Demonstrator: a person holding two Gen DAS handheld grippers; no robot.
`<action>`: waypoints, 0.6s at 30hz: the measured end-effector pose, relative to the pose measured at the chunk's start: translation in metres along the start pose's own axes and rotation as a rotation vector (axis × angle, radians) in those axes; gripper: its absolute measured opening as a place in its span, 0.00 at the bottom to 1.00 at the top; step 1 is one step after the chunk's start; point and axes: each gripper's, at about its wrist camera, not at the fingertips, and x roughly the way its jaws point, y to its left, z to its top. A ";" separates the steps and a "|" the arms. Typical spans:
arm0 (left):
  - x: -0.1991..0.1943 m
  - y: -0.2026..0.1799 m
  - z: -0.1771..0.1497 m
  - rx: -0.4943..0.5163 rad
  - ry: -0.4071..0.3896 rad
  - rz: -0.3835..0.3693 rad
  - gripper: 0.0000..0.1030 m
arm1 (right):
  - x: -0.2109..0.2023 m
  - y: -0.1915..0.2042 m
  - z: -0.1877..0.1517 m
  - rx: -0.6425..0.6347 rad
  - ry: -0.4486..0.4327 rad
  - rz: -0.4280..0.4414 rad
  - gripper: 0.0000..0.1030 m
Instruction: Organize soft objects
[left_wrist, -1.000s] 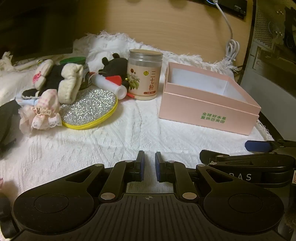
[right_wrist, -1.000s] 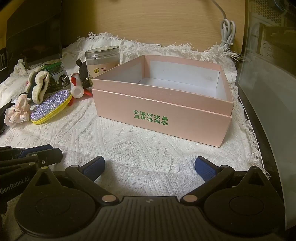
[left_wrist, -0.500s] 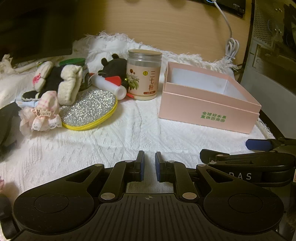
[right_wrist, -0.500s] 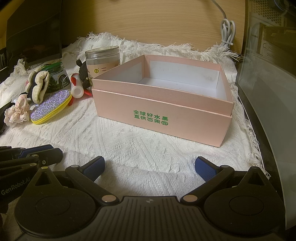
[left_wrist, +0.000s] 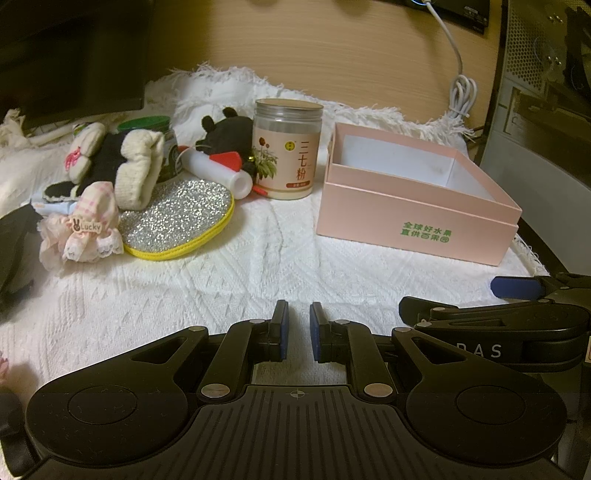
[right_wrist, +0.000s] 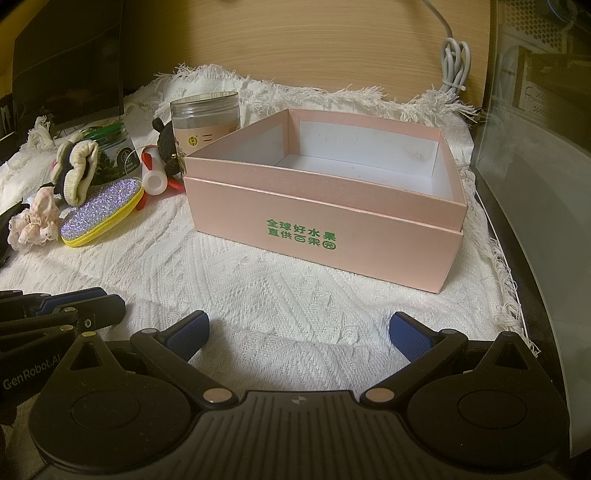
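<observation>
Two hand-held grippers low over a white knitted cloth, soft things piled at the left.

The left hand-held gripper (left_wrist: 296, 334) has its jaws narrow and holds nothing; the right hand-held gripper (right_wrist: 299, 332) stands wide and unloaded. The pink scrunchie (left_wrist: 79, 230), cream-and-black sock (left_wrist: 135, 168) and black plush toy (left_wrist: 225, 133) lie left of the pink box (right_wrist: 325, 221), near a glitter pouch (left_wrist: 177, 218).

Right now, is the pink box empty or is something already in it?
Empty as far as visible: the pink box stands open, showing only bare white floor and walls; its near wall hides the front strip of floor.
</observation>
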 end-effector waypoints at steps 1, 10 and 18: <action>0.000 0.000 0.000 0.000 0.000 0.000 0.15 | 0.000 0.000 0.000 0.000 0.000 0.000 1.00; 0.000 -0.001 0.000 0.002 0.000 0.002 0.15 | 0.000 0.000 0.000 0.000 0.000 0.000 1.00; 0.001 -0.002 0.001 0.004 0.000 0.003 0.15 | 0.000 0.000 0.000 0.000 0.000 0.000 1.00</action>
